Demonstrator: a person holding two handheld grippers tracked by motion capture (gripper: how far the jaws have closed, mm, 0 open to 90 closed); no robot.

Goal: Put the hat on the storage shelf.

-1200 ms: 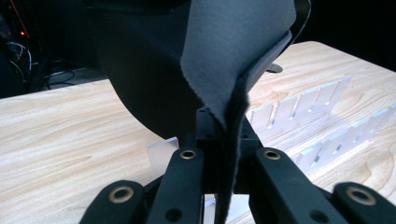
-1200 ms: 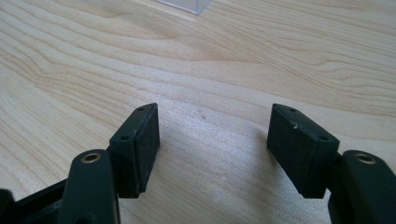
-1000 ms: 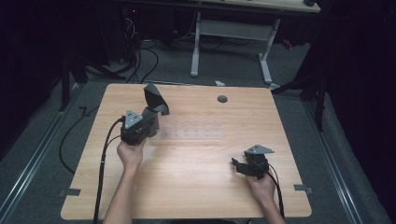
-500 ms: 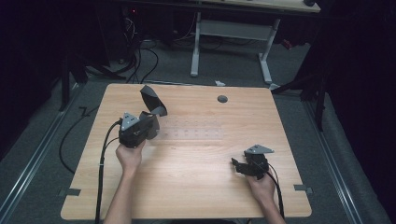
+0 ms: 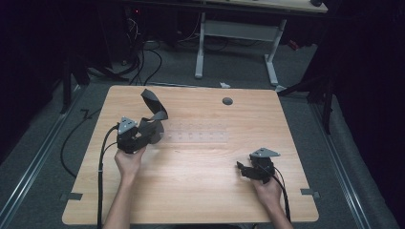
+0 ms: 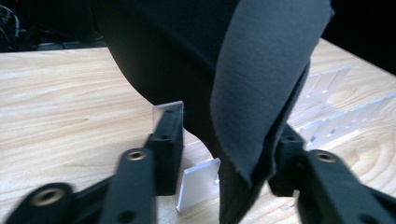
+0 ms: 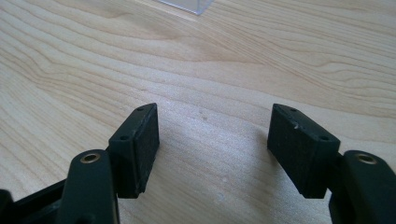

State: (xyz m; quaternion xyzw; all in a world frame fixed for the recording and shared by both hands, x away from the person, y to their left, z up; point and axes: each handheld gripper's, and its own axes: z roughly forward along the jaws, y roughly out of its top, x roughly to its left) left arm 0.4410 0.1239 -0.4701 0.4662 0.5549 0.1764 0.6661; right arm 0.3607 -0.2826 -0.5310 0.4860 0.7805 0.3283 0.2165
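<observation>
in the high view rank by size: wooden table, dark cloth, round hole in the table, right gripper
1. wooden table
2. dark cloth and right gripper: look alike in size, not ranked
3. round hole, the smallest

wooden table (image 5: 191,191) | clear plastic rack (image 5: 200,136) lying mid-table

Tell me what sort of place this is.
Probably a lab or workshop recording station: a bare wooden table on grey carpet, cables trailing across the floor, a second desk's white legs behind, dark surroundings.
</observation>
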